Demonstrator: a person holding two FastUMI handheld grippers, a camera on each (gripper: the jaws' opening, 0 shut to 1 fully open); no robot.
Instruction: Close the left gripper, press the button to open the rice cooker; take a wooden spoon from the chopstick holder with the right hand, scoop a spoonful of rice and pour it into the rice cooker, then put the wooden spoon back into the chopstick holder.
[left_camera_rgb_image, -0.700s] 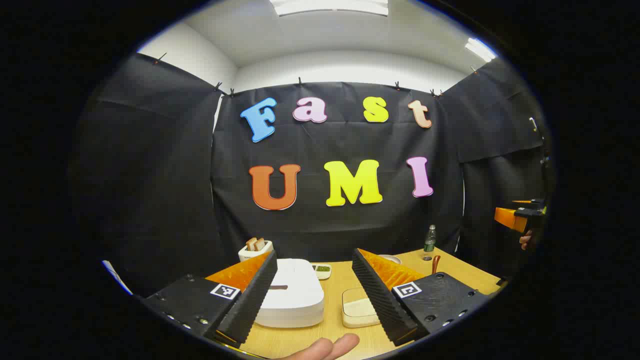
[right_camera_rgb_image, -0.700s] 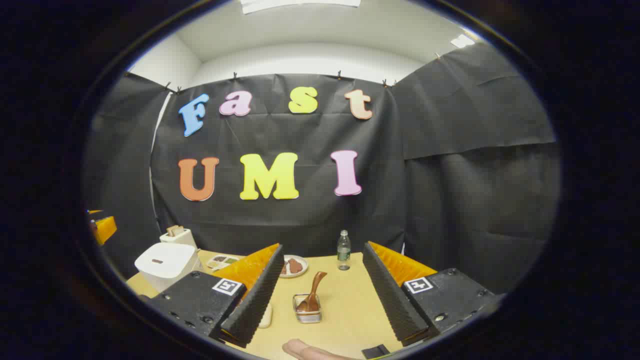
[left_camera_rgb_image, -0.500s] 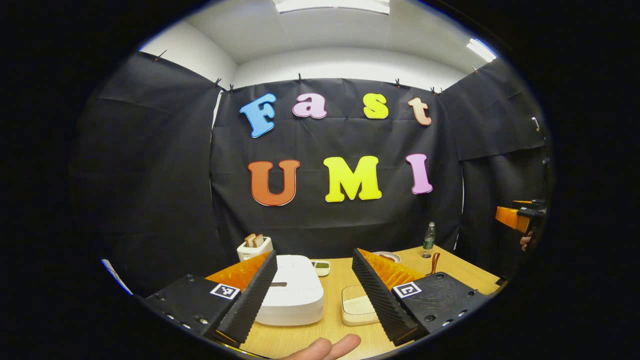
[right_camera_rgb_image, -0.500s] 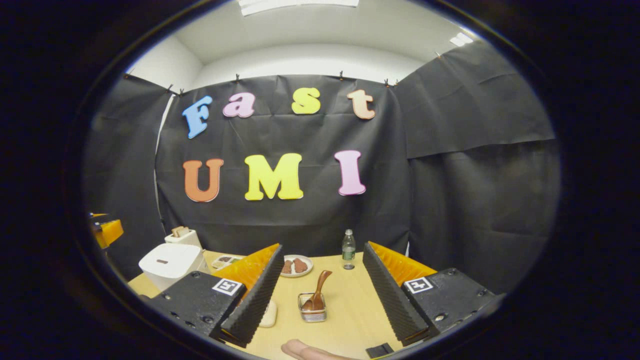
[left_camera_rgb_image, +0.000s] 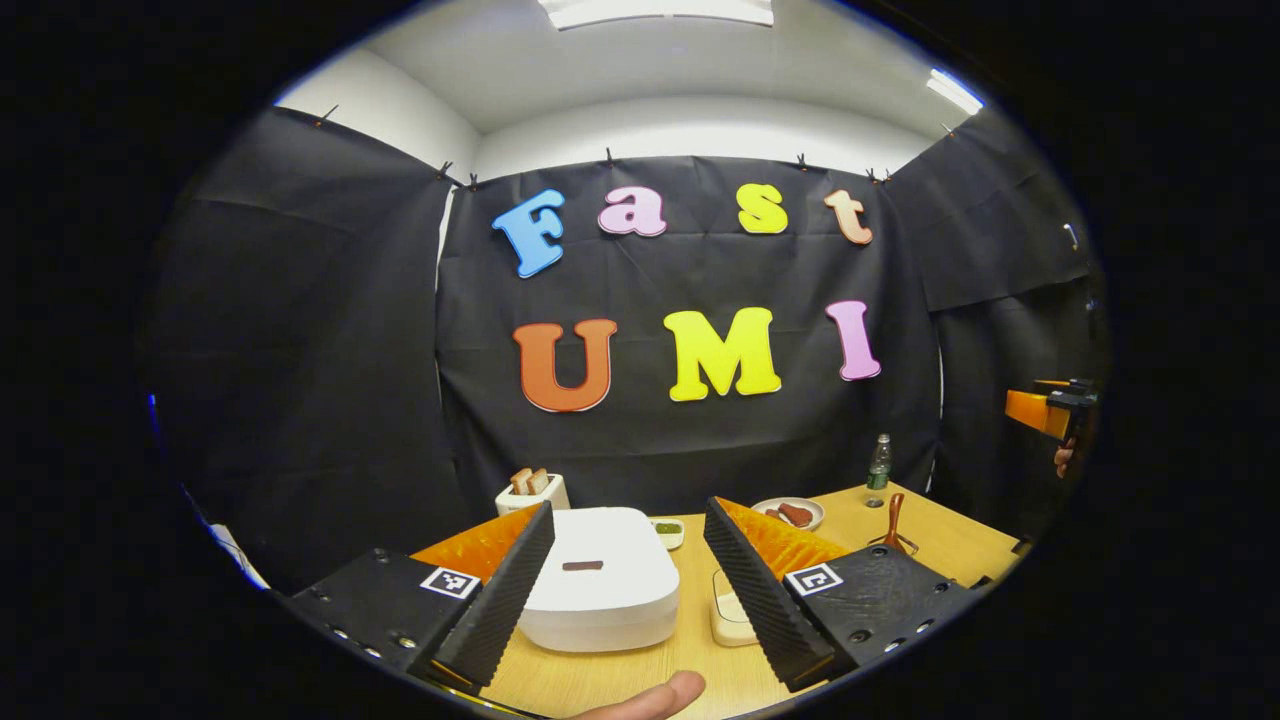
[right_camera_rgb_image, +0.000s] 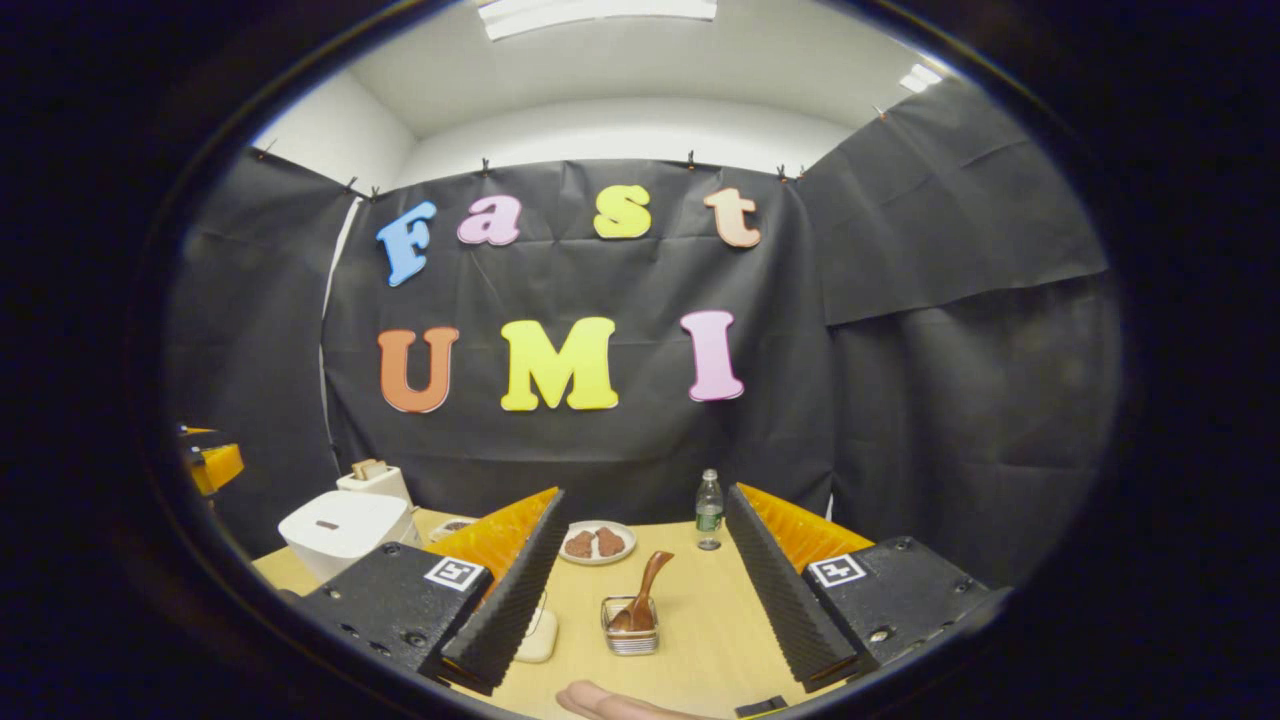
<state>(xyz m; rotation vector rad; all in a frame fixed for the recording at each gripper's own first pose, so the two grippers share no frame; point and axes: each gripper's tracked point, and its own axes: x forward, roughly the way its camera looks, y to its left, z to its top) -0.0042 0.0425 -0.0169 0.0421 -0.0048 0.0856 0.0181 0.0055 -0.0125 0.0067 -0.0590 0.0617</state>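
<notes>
A white rice cooker (left_camera_rgb_image: 598, 590) with its lid down stands on the wooden table (left_camera_rgb_image: 960, 545), just beyond my left gripper (left_camera_rgb_image: 628, 650), which hangs open above the near edge. The cooker (right_camera_rgb_image: 343, 530) also stands at the far left in the right gripper view. A wooden spoon (right_camera_rgb_image: 643, 592) leans in a small metal chopstick holder (right_camera_rgb_image: 630, 639) straight ahead of my right gripper (right_camera_rgb_image: 640, 660), which is open and empty. The spoon (left_camera_rgb_image: 893, 520) pokes up behind the left gripper's right finger. A pale container of rice (left_camera_rgb_image: 728, 618) sits right of the cooker, partly hidden by that finger.
A toaster with bread (left_camera_rgb_image: 532, 490) stands behind the cooker, a small dish (left_camera_rgb_image: 667, 530) beside it. A plate of brown food (right_camera_rgb_image: 597, 543) and a bottle (right_camera_rgb_image: 708, 510) stand at the back. The other gripper (left_camera_rgb_image: 1050, 412) hovers at the far right.
Both views have shifted a little: the left gripper has swung so the cooker sits more central between its fingers, and the right gripper's holder has slid slightly lower. Both stay open.
</notes>
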